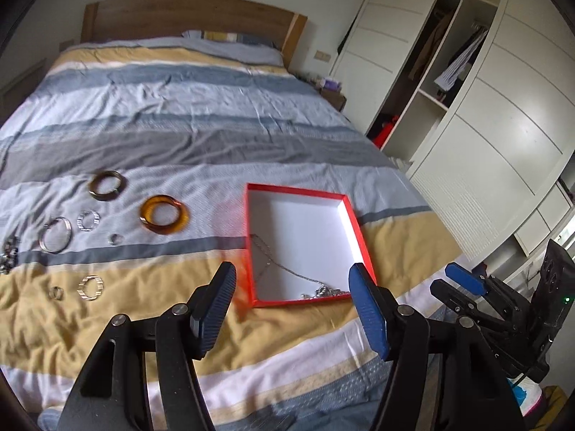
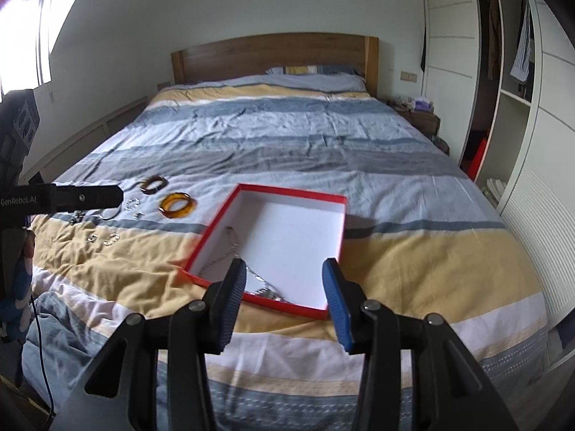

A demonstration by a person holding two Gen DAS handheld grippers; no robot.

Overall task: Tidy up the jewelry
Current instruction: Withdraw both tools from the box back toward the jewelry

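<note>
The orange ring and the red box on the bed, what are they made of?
The orange-brown translucent bangle looks like glossy resin or plastic, maybe glass: light shines through it and its rim glints. The shallow red box with a white inside looks like matte cardboard: thin straight walls, no shine. The thin silver chain inside it looks like polished metal.

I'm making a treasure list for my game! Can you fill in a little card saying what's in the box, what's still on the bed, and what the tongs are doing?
box: red box, open, white inside, lying on the bed
in the box: a silver chain
still on the bed: amber bangle, brown bangle, silver hoop, several small rings
left tongs: open, holding nothing
right tongs: open, holding nothing, above the box's near edge
</note>
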